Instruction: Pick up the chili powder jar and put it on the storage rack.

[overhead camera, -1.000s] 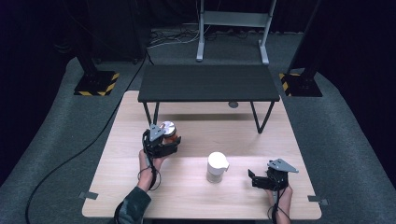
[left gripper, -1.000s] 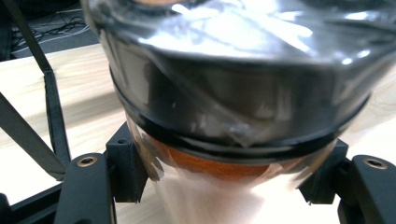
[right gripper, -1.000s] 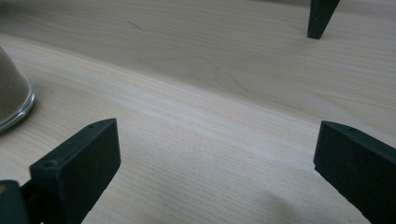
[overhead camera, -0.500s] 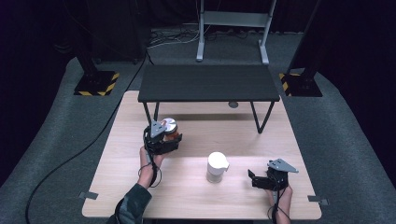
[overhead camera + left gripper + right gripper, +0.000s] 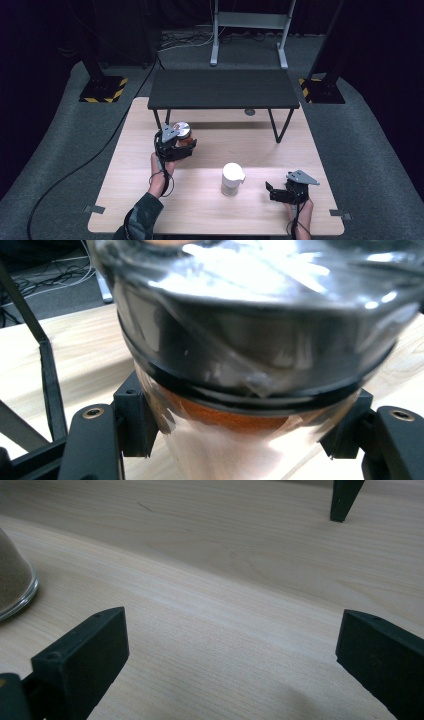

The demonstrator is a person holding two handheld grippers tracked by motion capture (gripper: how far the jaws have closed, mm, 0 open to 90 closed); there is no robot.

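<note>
My left gripper (image 5: 183, 145) is shut on a clear jar (image 5: 181, 130) with a shiny black lid and orange-brown contents, held just above the wooden table (image 5: 200, 215) at its left middle. In the left gripper view the jar (image 5: 250, 340) looms close, and the black pads (image 5: 134, 420) of the gripper (image 5: 245, 422) press on its glass below the lid. My right gripper (image 5: 270, 191) rests low at the table's front right, jaws open with nothing between them (image 5: 232, 650). A jar with a white lid (image 5: 232, 178) stands between the two hands; its glass base (image 5: 12, 582) shows in the right gripper view.
A low black bench (image 5: 222, 89) stands across the table's far edge, with its legs (image 5: 279, 127) on the wood; one leg tip (image 5: 344, 500) shows ahead of the right gripper. Dark stands and cables lie on the floor beyond.
</note>
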